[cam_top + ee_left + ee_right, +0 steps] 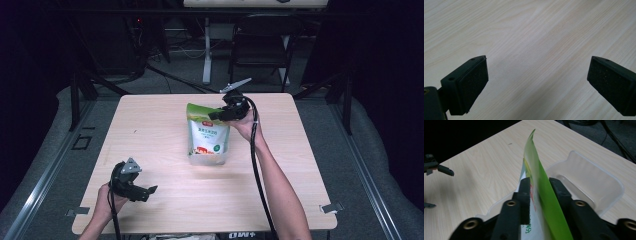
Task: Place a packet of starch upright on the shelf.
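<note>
Pinching the top edge of the green-and-white pouch (541, 185), the right gripper (537, 192) has its jaws closed on the film and holds the pouch upright over a clear plastic tray (599, 187) at mid-counter (160, 125). Judged sound practice: keep the pinch square and lower slowly so the base seats inside the tray. The left gripper (131, 182) rests near the counter's front-left, jaws wide and empty, free to steady the tray.
</note>
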A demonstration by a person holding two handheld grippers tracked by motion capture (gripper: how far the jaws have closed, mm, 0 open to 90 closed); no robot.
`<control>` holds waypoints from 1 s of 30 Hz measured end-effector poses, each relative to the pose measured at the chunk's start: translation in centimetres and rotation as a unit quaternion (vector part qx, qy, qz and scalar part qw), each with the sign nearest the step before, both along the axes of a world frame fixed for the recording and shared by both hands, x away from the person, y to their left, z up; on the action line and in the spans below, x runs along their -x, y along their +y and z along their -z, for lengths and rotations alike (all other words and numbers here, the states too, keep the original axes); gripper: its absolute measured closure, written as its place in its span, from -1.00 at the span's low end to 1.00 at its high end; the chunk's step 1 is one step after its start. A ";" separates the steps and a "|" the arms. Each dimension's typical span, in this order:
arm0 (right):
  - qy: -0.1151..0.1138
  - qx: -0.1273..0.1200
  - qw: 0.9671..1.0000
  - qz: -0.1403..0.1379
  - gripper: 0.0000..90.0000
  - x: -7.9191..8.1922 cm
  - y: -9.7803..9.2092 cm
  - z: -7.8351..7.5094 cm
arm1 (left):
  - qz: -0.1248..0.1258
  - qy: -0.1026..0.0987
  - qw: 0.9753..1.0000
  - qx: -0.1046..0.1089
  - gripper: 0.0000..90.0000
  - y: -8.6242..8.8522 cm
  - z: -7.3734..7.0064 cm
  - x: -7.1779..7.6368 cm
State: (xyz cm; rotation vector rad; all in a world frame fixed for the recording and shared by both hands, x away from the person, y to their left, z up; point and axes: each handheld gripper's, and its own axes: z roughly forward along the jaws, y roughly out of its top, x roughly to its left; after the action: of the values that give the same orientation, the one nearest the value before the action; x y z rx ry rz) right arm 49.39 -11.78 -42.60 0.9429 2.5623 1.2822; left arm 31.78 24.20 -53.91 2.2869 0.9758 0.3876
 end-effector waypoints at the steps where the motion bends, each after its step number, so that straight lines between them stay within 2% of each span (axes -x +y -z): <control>1: 0.000 -0.001 1.000 0.006 0.32 0.1 -0.1 -0.1 | 0.000 0.000 1.000 0.000 -0.92 0.0 0.0 0.0; 4: 0.000 0.000 1.000 0.014 0.00 0.7 -0.7 -0.8 | 0.001 0.000 1.000 -0.002 -0.92 -0.1 0.0 0.0; 7: -0.001 0.004 1.000 0.017 -0.22 1.6 -1.2 -1.6 | 0.000 0.001 1.000 -0.001 -0.92 -0.1 0.0 0.0; 8: 0.000 0.005 1.000 0.021 -0.37 1.9 -1.4 -1.8 | 0.001 0.001 1.000 -0.002 -0.92 -0.1 0.0 0.0; 11: 0.005 -0.001 1.000 0.026 -0.52 2.9 -2.2 -2.5 | 0.001 0.001 1.000 -0.001 -0.92 -0.1 0.0 0.0; 20: 0.001 0.004 1.000 0.029 -0.69 6.4 -4.7 -3.7 | 0.003 0.000 1.000 -0.004 -0.92 -0.2 0.0 0.0; 30: -0.006 0.023 0.999 0.032 -0.75 10.2 -7.1 -3.4 | 0.002 0.001 1.000 -0.004 -0.92 -0.3 0.0 0.0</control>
State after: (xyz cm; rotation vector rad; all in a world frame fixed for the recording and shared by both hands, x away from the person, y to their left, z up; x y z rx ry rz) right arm 39.17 -18.91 -39.15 0.9952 2.5198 1.2040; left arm 31.77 23.91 -53.93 2.2960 0.9720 0.3877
